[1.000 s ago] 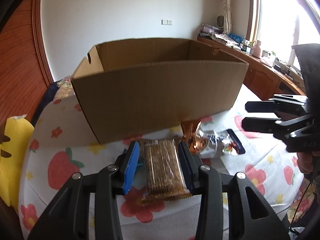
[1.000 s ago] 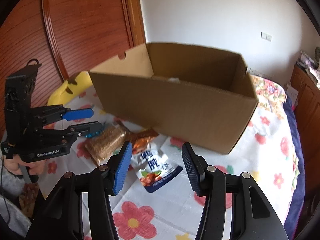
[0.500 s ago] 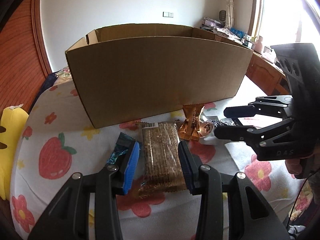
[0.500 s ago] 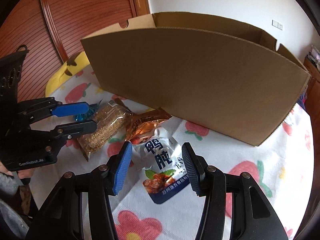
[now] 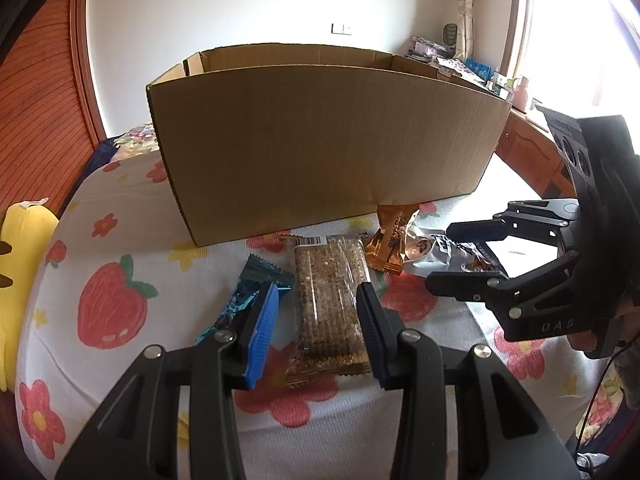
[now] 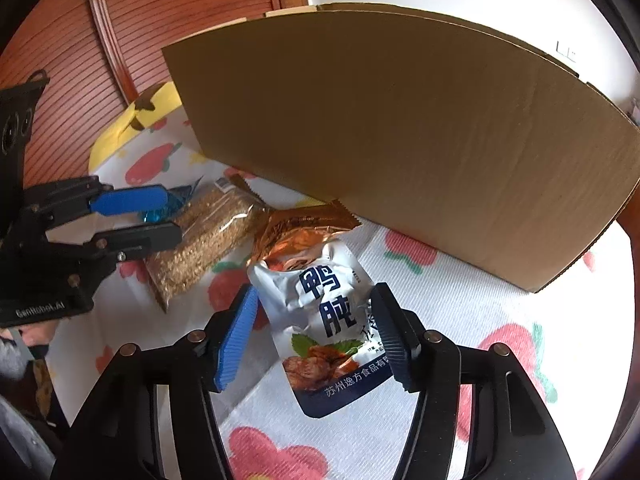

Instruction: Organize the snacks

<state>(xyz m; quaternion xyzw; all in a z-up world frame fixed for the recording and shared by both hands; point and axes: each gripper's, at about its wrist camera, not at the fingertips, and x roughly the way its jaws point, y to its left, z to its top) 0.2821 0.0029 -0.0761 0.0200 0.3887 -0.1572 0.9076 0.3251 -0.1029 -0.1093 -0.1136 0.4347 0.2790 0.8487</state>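
Observation:
My left gripper [image 5: 318, 304] is open, its jaws on either side of a clear-wrapped brown grain bar [image 5: 330, 304] lying on the cloth. A blue foil snack [image 5: 244, 300] lies just left of it, a gold foil pack [image 5: 390, 240] to its right. My right gripper [image 6: 314, 324] is open, straddling a silver and white pouch with blue characters [image 6: 324, 316]. The grain bar [image 6: 204, 240], gold pack [image 6: 304, 228] and left gripper [image 6: 136, 216] also show in the right wrist view. The right gripper [image 5: 448, 252] shows in the left wrist view over the pouch [image 5: 448, 252].
A large open cardboard box [image 5: 320, 152] stands right behind the snacks on the flower-print cloth [image 5: 112, 312]; it also fills the right wrist view [image 6: 400, 140]. A yellow cushion [image 5: 20, 240] lies at the left edge. Wooden panelling is at the left, a cluttered sideboard [image 5: 452, 64] at the far right.
Both grippers have come down and forward toward the cloth. The left now straddles the grain bar, the right straddles the pouch. Both stay open.

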